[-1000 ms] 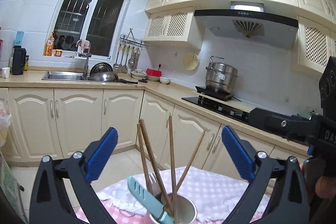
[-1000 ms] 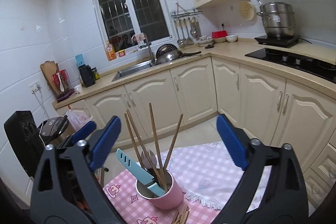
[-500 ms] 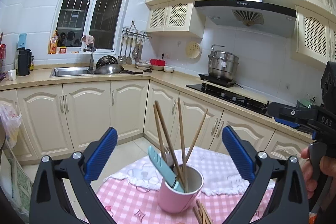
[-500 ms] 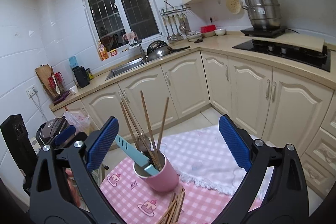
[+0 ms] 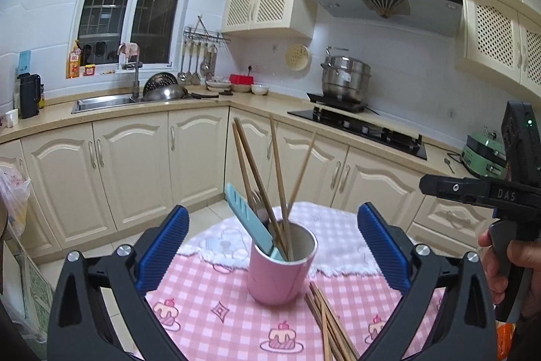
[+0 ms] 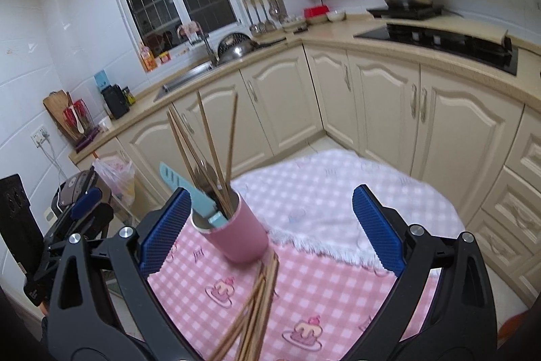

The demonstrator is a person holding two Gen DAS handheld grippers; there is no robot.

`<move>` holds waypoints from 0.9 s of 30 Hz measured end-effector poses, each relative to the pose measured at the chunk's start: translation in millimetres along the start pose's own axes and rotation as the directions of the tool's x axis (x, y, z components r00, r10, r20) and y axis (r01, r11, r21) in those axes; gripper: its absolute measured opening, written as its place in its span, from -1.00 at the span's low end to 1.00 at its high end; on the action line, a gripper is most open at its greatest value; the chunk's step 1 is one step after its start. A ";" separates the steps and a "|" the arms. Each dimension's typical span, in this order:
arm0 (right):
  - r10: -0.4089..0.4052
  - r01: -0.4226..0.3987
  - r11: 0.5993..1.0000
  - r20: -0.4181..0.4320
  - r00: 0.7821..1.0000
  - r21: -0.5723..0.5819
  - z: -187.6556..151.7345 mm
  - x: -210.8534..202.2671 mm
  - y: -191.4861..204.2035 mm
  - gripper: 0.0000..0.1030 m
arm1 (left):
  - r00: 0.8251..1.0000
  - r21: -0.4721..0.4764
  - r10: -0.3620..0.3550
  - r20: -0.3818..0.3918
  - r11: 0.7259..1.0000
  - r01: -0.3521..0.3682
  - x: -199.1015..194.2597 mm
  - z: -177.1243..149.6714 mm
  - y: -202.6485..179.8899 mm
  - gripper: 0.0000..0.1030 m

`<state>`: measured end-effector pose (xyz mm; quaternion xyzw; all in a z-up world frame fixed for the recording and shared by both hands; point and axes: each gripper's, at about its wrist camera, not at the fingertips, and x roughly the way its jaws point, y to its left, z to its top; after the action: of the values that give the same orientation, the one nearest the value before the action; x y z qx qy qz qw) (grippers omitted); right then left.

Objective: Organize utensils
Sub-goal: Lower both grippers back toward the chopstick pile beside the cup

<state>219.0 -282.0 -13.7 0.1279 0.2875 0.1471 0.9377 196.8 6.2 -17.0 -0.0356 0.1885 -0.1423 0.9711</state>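
A pink cup [image 5: 279, 273] [image 6: 236, 234] stands on the pink checked tablecloth [image 5: 209, 303] [image 6: 338, 293]. It holds several wooden chopsticks [image 5: 277, 171] [image 6: 209, 151], a light-blue knife [image 5: 250, 222] [image 6: 184, 188] and a metal fork. A loose bundle of chopsticks [image 5: 326, 323] [image 6: 255, 303] lies on the cloth just in front of the cup. My left gripper [image 5: 274, 249] is open, with the cup seen between its blue pads. My right gripper [image 6: 270, 229] is open too, above the loose bundle, with the cup near its left pad. Neither holds anything.
A white fringed cloth [image 6: 338, 198] covers the table's far half. Cream cabinets [image 5: 135, 164], a sink [image 5: 101, 102] and a black hob [image 5: 358, 127] with a steel pot [image 5: 345, 80] lie beyond. A hand [image 5: 514, 276] holds the other gripper at the left wrist view's right edge.
Both cameras have tipped downward and drawn back, so the cup, the cloth and the loose chopsticks show more fully. Both grippers stayed open and took hold of nothing.
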 end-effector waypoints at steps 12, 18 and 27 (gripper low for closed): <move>-0.037 0.037 0.999 -0.149 0.988 -0.004 -37.2 15.3 -8.2 0.83 | 0.993 0.046 -0.044 -0.111 0.998 0.050 9.1 -34.4 -15.7 0.90; -0.050 0.051 0.999 -0.228 0.972 -0.005 -57.7 28.5 -14.8 0.83 | 0.974 0.082 -0.068 -0.214 0.993 0.088 22.6 -61.9 -26.6 0.90; -0.092 0.092 0.996 -0.353 0.931 -0.018 -86.6 48.8 -26.2 0.83 | 0.904 0.121 -0.040 -0.427 0.988 0.101 52.9 -108.2 -33.0 0.90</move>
<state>213.0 -275.7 -116.1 0.0850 0.4567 0.1237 0.8769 194.3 -42.4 -132.1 0.0575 0.3824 -0.1947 0.9014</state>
